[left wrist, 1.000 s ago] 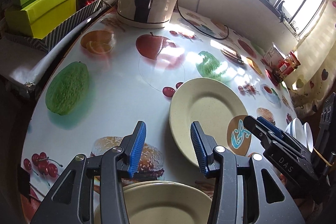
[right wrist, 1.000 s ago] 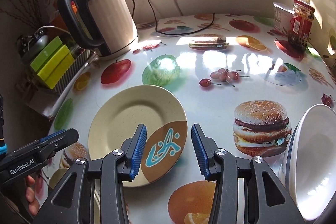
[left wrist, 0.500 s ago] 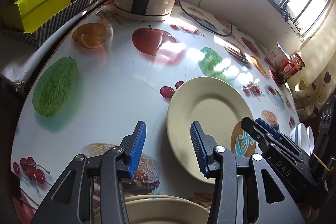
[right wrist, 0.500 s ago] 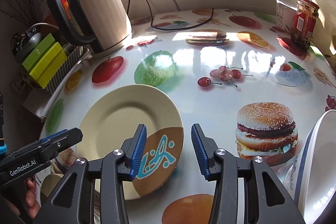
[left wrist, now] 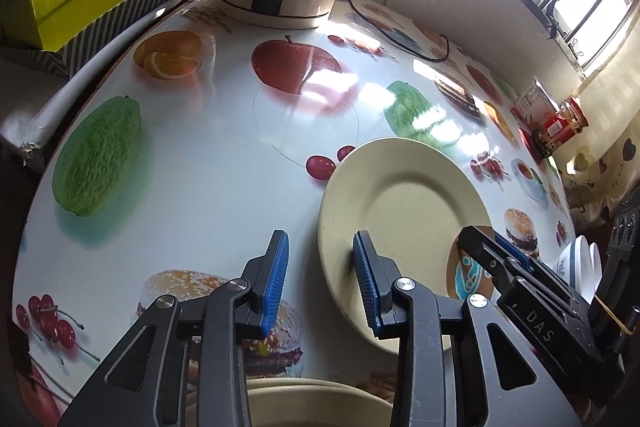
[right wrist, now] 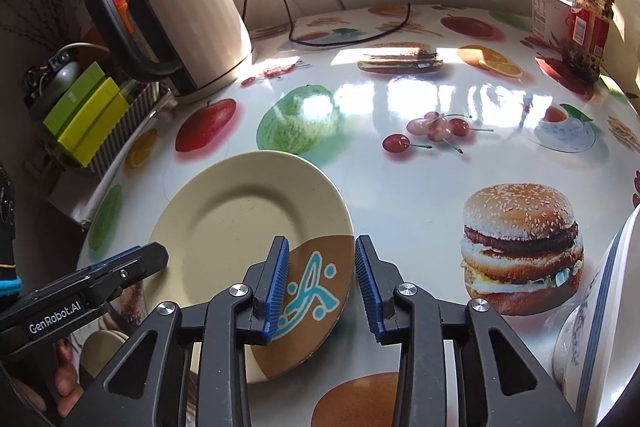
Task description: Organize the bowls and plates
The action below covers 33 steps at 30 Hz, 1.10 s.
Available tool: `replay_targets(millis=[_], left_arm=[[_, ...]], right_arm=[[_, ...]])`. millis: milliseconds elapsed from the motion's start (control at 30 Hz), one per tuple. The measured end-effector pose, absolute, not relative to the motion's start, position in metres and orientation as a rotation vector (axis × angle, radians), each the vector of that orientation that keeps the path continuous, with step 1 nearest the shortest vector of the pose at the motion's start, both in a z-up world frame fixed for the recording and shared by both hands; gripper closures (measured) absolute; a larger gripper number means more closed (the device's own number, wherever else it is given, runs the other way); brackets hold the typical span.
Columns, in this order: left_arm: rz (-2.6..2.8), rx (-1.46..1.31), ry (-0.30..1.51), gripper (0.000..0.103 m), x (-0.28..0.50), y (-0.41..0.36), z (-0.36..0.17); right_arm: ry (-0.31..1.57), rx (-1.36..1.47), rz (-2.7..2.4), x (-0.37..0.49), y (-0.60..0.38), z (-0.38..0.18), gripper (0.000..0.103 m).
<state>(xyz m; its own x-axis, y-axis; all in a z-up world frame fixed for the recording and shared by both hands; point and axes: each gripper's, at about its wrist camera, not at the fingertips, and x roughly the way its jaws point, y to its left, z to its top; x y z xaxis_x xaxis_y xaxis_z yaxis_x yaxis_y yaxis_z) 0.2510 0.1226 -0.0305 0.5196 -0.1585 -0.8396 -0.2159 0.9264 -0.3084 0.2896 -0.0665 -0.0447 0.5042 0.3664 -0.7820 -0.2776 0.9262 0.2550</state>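
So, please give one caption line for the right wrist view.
Right gripper closing, fingers straddling the rim of a cream plate on the table.

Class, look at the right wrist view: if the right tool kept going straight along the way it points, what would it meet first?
Most likely the right tool would meet the brown, blue-patterned edge of the round cream plate, which lies between its fingers; depth is uncertain, so it might touch the printed tablecloth beside the rim.

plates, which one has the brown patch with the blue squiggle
The large cream plate between both grippers; its near rim carries that patch. The plates stacked under the left gripper look plain cream.
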Motion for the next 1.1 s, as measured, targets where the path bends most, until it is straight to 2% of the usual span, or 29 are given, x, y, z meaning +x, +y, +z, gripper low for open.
replay_targets(millis=[300, 1100], left_arm=[[0.023, -0.401, 1.018, 0.085, 0.2525, 0.1190, -0.0284], [0.041, -0.397, 0.996, 0.086, 0.2445, 0.1187, -0.0213]], right_arm=[[0.965, 0.125, 0.390, 0.2906, -0.0702, -0.0443, 0.078], [0.954, 0.162, 0.398, 0.2856, -0.0743, -0.0370, 0.081]])
